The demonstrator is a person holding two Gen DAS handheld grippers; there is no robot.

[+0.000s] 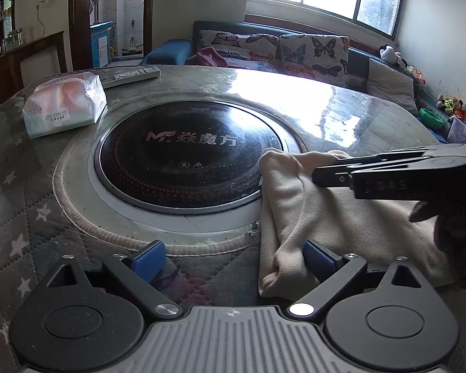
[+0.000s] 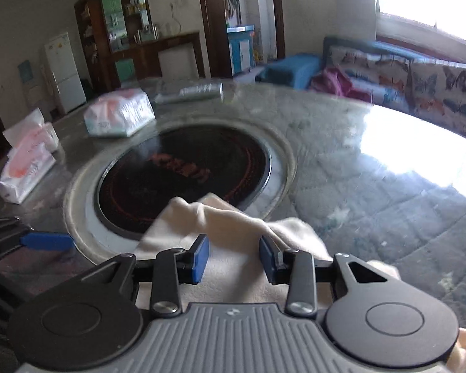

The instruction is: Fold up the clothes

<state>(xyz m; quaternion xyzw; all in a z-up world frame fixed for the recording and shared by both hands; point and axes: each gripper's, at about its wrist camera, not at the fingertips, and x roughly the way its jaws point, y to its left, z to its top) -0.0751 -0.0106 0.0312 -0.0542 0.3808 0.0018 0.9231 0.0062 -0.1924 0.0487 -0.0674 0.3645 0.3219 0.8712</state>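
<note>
A cream fleece garment (image 1: 341, 217) lies bunched on the round table, its far corner over the black cooktop (image 1: 183, 155). My left gripper (image 1: 234, 258) is open wide at the garment's near left edge. Its right pad (image 1: 320, 256) touches a rolled fold, and the left pad is over bare table. My right gripper (image 1: 315, 175) reaches in from the right over the garment. In the right wrist view that gripper (image 2: 234, 258) is open, with its jaws a hand's width apart astride a raised ridge of the garment (image 2: 233, 217). One left-gripper pad (image 2: 46, 241) shows at the left.
Two tissue packs (image 2: 121, 118) (image 2: 28, 168) and a remote (image 1: 130, 76) lie on the far left of the table (image 1: 341, 102). A sofa with butterfly cushions (image 1: 295, 49) stands behind it. A dark-gloved hand (image 1: 450, 233) holds the right gripper.
</note>
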